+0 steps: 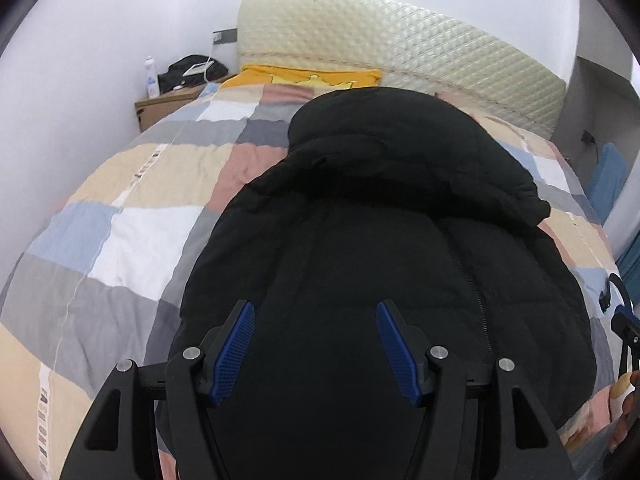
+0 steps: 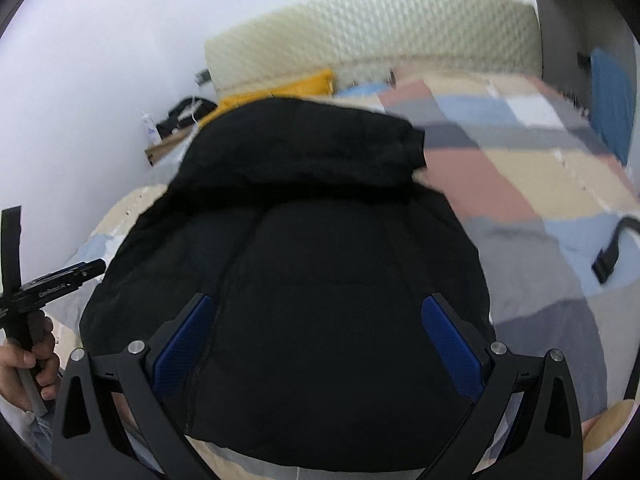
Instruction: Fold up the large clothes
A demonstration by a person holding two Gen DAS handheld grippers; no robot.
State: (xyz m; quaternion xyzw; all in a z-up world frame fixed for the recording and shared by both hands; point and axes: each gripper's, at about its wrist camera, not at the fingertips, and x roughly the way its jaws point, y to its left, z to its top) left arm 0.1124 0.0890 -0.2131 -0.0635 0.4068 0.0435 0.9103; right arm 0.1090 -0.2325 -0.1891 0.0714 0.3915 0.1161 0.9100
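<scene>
A black padded jacket [image 1: 380, 220] lies on a bed with a patchwork quilt [image 1: 132, 216], its hood toward the headboard and its zipper running down the right side. My left gripper [image 1: 316, 312] is open above the jacket's lower part, blue pads apart, holding nothing. In the right wrist view the same jacket [image 2: 304, 220] lies bunched, and my right gripper [image 2: 316, 312] is open over its near hem, empty. The left gripper's body [image 2: 52, 284] and the hand holding it show at the left edge.
A cream quilted headboard [image 1: 400, 40] stands at the far end with a yellow pillow [image 1: 312, 76] below it. A bedside box [image 1: 168, 104] holds a bottle and a dark bag. A black strap [image 2: 612, 252] lies on the quilt at right. A blue item [image 1: 608, 176] stands beside the bed.
</scene>
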